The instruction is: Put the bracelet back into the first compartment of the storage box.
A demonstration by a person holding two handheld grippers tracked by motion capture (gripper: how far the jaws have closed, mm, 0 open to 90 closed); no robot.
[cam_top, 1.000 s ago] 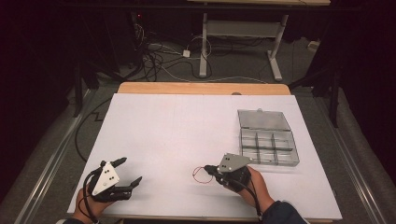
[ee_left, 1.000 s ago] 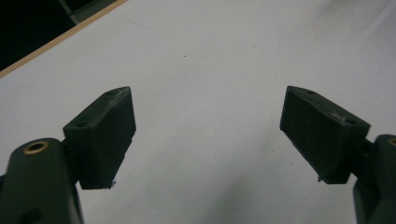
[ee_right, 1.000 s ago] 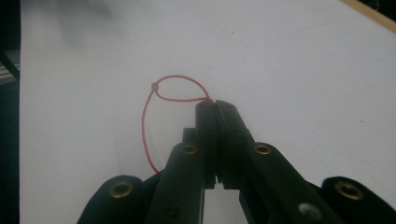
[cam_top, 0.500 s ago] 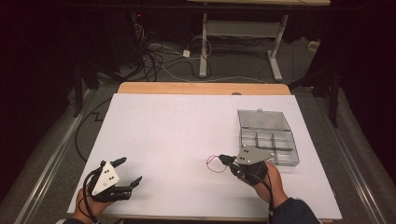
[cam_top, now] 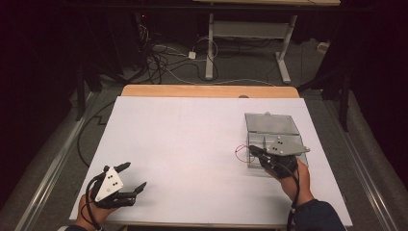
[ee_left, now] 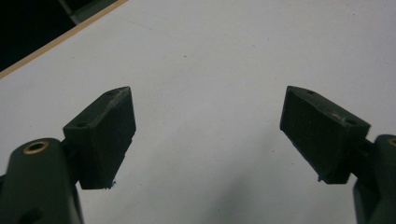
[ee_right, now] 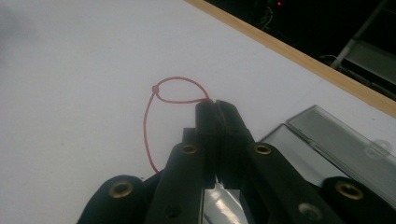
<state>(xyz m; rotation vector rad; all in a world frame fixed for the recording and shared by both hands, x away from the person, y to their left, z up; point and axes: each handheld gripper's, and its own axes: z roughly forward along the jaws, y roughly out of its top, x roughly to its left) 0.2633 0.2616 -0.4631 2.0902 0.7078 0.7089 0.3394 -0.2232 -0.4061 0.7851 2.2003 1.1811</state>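
Observation:
A thin red string with a small knot loops out from my right gripper, whose jaws are shut on it. In the high view that string hangs just left of the right gripper, at the left front edge of a clear compartment box with its lid open. My left gripper rests near the table's front left corner, held by a hand. Its jaws stand wide open in the left gripper view with only white tabletop between them.
The white table top has a wooden strip along its far edge. Beyond it on the floor lie cables and the legs of a desk frame. Metal rails run along both sides of the table.
My right gripper has carried the red string to the right and slightly up, from the table's front middle to the clear box's left edge. The left gripper has stayed put.

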